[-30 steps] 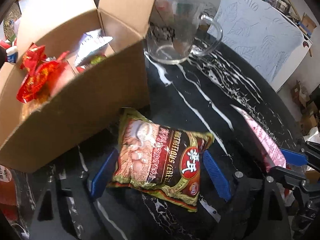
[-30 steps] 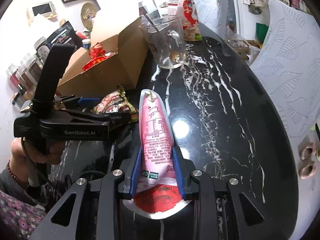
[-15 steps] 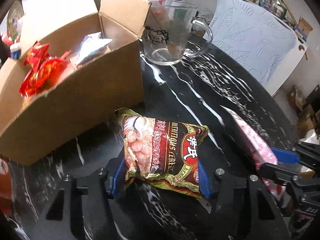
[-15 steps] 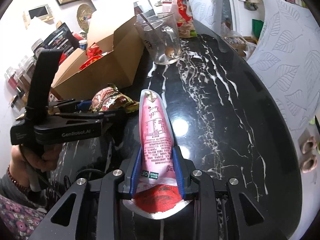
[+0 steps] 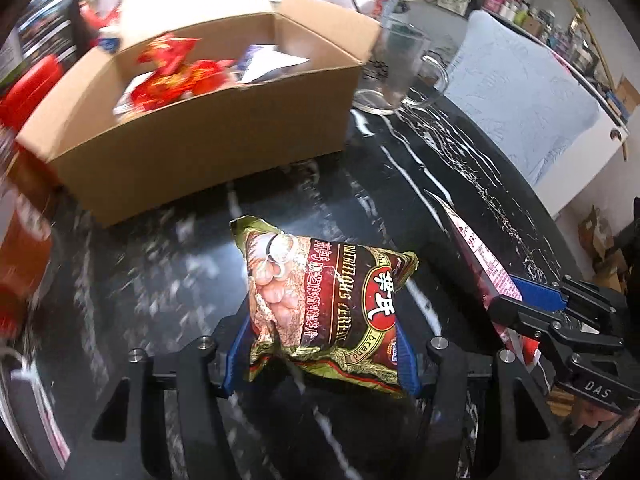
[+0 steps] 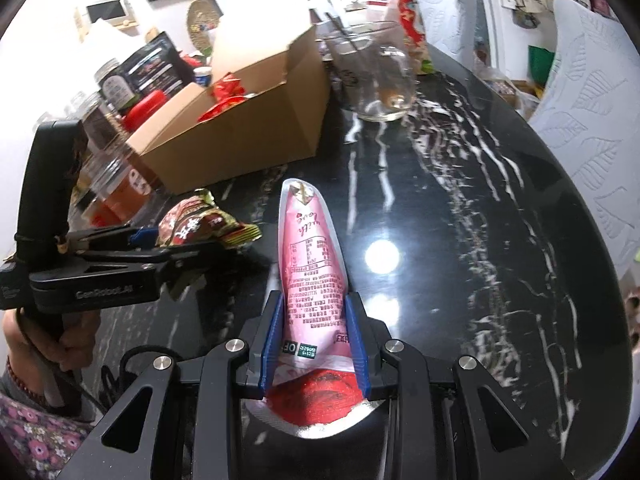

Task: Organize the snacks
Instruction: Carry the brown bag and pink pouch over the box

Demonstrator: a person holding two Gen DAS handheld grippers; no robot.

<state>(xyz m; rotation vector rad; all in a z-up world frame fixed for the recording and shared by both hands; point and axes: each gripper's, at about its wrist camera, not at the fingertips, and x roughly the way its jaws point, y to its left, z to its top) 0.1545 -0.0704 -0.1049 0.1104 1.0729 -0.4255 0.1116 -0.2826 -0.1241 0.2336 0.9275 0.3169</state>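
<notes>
Several snacks already lay in the cardboard box (image 5: 208, 128). The left hand-held gripper (image 5: 320, 354) clamped a cereal packet (image 5: 324, 300) and the right hand-held gripper (image 6: 314, 344) pinched a pink pouch (image 6: 314, 264), both above the bench (image 6: 460, 240), not yet boxed.

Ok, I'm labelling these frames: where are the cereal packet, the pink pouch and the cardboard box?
cereal packet (image 5: 320, 300), left wrist view, middle of its printed front.
pink pouch (image 6: 314, 264), right wrist view, on the printed label panel.
cardboard box (image 5: 208, 152), left wrist view, on its near outer wall.
</notes>
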